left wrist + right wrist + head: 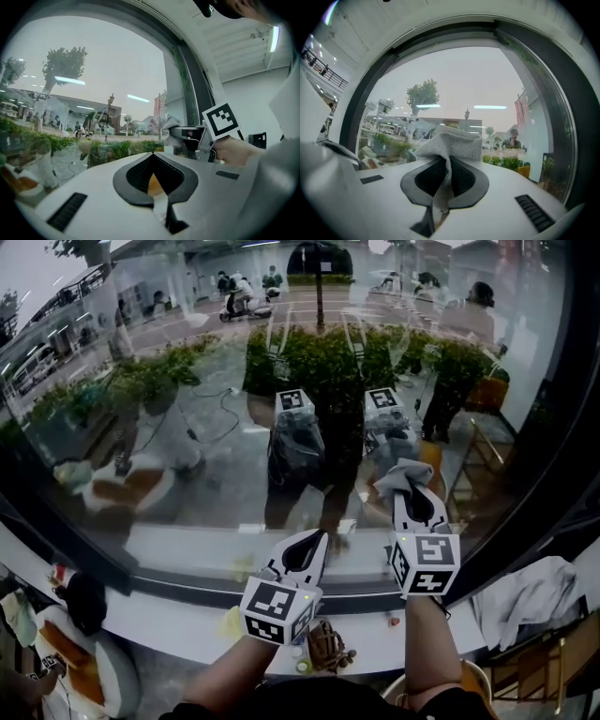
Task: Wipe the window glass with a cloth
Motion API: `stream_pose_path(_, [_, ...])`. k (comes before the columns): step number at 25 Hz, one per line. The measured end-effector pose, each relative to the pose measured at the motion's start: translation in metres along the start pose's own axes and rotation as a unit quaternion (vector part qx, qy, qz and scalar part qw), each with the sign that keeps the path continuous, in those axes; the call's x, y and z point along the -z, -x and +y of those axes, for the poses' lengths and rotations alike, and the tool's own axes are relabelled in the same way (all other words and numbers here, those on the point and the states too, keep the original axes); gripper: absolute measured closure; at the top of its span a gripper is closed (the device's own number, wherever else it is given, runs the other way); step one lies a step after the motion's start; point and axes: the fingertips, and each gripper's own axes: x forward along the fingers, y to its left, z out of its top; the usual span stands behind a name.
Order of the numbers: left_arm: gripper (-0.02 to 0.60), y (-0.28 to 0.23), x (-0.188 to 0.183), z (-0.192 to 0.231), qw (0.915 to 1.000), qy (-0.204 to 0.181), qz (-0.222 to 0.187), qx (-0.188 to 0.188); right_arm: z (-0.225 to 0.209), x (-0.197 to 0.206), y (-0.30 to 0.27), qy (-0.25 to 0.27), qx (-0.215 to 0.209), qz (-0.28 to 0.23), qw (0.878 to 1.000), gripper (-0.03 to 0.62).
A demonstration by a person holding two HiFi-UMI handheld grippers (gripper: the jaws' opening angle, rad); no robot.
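1. Cloth (449,143) of grey open-knit mesh, soft and crumpled, was pinched in the right gripper (412,493), whose jaws were pressed together on it.
2. Its narrow tail ran down between the black ribbed pads, and its wider bunched end spread out above the jaw tips like a small fan.
3. Its long axis lay along the jaws. In the head view the bunched end pointed toward 12 o'clock from the gripper, at the window glass (234,390). Whether it touched the glass could not be told.
4. In the head view the cloth sat at about 3 o'clock from the centre, before the lower part of the pane.
5. The left gripper (315,536), with a smooth white shell, was at 6 o'clock. Its jaws were together with nothing between them, and its tips pointed toward 12 o'clock.
6. The glass was smooth and reflective, inside a dark frame, with a white ledge (187,615) under it.
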Motion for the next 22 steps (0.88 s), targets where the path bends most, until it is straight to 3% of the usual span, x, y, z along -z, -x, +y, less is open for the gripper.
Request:
stream_pose_path(8, [0.574, 0.105, -0.023, 0.125, 0.9994, 0.013, -0.01, -0.03, 0.169, -0.054, -0.04, 0.017, -0.039, -0.003, 0.999, 0.554])
stream_pose_path(18, [0.574, 0.19, -0.015, 0.217, 0.9968, 0.019, -0.005, -0.078, 0.321, -0.07, -0.078, 0.034, -0.108, 0.0, 0.994, 0.554])
stream_pose_path(22, [0.574, 0.269, -0.017, 0.29, 0.9944, 0.021, -0.008, -0.103, 0.432, -0.088, -0.09, 0.037, -0.132, 0.0, 0.991, 0.554])
